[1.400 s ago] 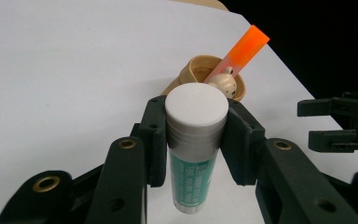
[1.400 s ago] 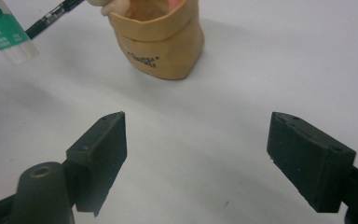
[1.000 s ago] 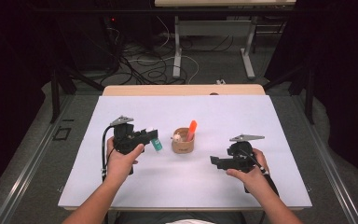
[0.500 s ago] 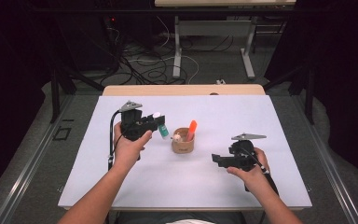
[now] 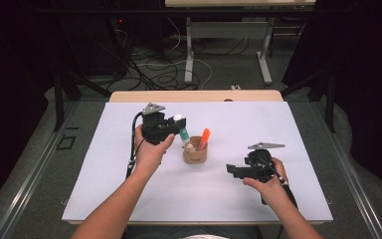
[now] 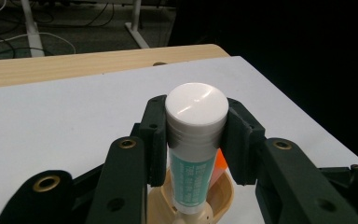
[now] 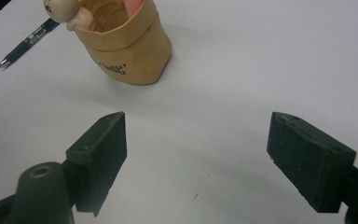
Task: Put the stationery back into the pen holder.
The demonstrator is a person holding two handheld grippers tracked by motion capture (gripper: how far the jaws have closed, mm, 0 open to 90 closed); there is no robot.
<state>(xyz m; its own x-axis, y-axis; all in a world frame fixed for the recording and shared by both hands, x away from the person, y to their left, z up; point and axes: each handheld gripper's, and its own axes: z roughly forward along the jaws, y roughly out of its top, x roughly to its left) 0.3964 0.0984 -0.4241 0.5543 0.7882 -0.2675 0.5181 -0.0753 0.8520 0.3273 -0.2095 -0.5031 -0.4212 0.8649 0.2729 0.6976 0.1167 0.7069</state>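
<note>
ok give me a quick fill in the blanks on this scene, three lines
The left tongs grip a glue stick with a ____ cap.
The orange marker stands in the ____.
The right tongs are ____, nothing between them.
Missing: white; cup; open

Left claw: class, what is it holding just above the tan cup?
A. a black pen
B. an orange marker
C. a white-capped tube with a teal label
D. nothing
C: in the left gripper view the left claw is clamped on the tube just under its white cap, with the cup below it.
</note>
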